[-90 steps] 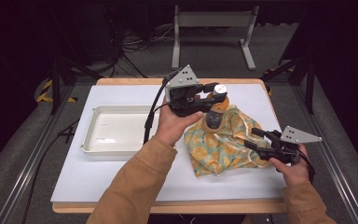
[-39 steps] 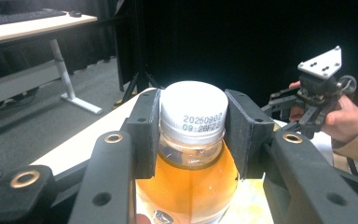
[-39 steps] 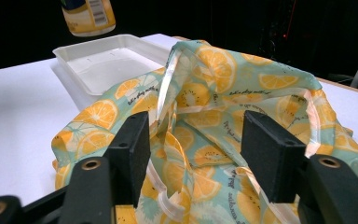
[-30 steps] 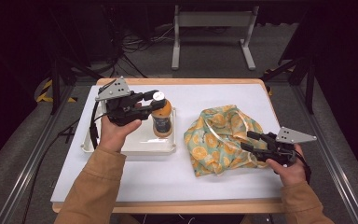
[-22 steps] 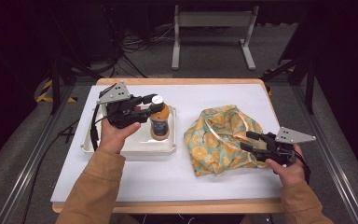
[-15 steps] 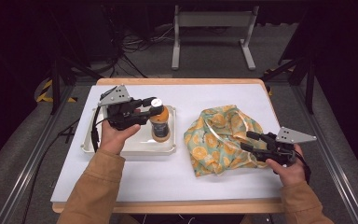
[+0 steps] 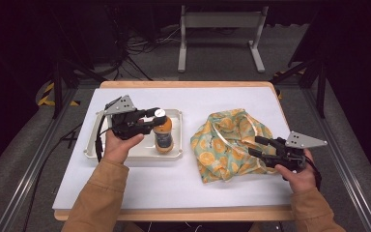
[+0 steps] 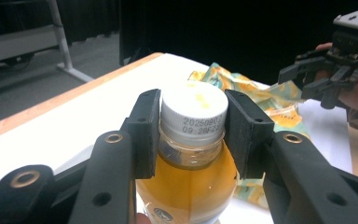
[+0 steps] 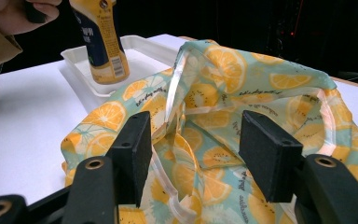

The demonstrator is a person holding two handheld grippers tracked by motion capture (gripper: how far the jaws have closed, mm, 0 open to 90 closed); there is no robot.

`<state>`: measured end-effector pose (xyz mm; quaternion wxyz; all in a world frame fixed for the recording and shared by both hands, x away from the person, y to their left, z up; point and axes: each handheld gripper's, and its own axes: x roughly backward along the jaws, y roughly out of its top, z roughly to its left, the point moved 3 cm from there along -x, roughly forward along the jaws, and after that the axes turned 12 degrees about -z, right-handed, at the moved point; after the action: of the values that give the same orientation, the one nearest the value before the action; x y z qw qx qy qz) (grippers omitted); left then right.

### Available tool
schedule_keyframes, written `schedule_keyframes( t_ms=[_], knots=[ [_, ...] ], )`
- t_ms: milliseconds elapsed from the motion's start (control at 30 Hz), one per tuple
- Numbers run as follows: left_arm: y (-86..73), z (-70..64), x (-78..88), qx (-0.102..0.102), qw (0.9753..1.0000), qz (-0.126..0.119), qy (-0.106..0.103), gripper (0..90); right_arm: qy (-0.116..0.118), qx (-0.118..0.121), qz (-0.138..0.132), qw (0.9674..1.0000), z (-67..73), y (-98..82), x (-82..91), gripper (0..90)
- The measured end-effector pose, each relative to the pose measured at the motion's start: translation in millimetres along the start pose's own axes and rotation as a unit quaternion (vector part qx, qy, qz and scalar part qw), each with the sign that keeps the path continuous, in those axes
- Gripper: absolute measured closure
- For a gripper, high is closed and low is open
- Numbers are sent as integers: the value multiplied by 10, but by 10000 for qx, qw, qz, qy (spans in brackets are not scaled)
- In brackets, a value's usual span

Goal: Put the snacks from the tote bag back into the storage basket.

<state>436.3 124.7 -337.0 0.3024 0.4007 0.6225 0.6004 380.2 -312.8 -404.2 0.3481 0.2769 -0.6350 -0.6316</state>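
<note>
My left gripper (image 7: 155, 120) clamps the bottle (image 7: 163, 136) by its cap, bottle upright in the tray (image 7: 92, 148). My right gripper (image 7: 256, 146) sits at the bag (image 7: 224, 142), jaws apart, nothing pinched that I can see.

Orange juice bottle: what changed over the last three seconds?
The left hand-held gripper carried the white-capped orange juice bottle from the orange-print fabric bag leftward, then lowered it into the white plastic tray, still gripping its neck. Right hand-held gripper and bag stayed put.
</note>
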Motion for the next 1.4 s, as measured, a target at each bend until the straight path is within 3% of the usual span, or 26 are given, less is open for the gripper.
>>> schedule_keyframes(
  t_ms=[933,1400],
  knots=[
    [-244,-1,-30,25,9995,314,-48,587,50,-39,56,10000,20,-12,-20,439],
    [-258,-64,-50,-140,9992,371,-61,585,91,-88,18,9999,27,-3,-26,432]
  ],
)
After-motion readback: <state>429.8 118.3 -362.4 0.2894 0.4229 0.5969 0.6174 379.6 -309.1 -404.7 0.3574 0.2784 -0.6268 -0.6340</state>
